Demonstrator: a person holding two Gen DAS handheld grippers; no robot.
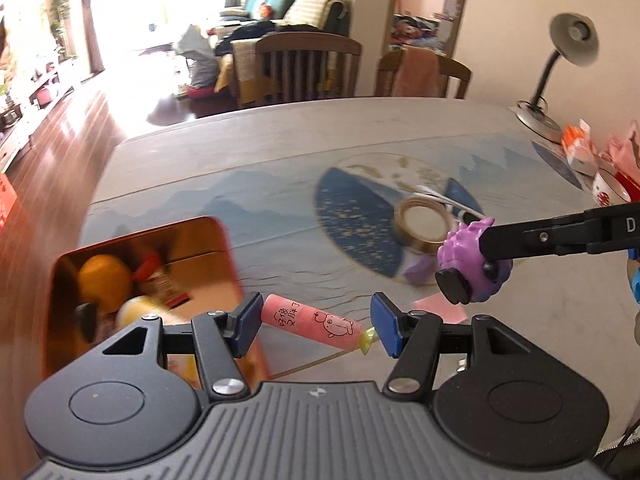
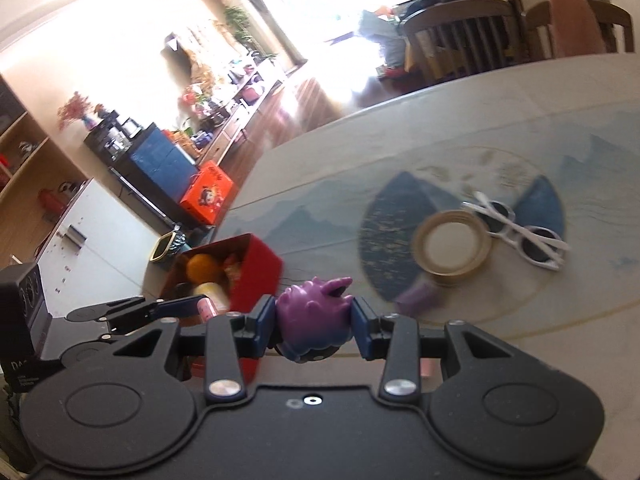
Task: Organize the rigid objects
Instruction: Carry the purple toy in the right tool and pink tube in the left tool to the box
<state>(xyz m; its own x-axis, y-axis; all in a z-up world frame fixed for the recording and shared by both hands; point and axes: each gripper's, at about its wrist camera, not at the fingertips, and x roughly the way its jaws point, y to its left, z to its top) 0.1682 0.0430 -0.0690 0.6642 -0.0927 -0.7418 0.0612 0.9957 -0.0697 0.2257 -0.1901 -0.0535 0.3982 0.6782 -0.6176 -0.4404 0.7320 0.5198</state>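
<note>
Leftmost, open red metal tin (image 1: 132, 280) on the counter (image 1: 280, 152), holding an orange and small bottles; just right of the tin, left gripper (image 1: 314, 326), jaws clamped on pink printed cylindrical tube (image 1: 310, 326); farther right of the tin, right gripper (image 2: 314, 322), jaws pinching purple spiky toy figure (image 2: 312, 320), gold tape roll (image 2: 452, 246) beyond

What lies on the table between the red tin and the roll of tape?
In the right wrist view the purple toy, held by the right gripper, sits between the red tin and the roll of tape.
</note>
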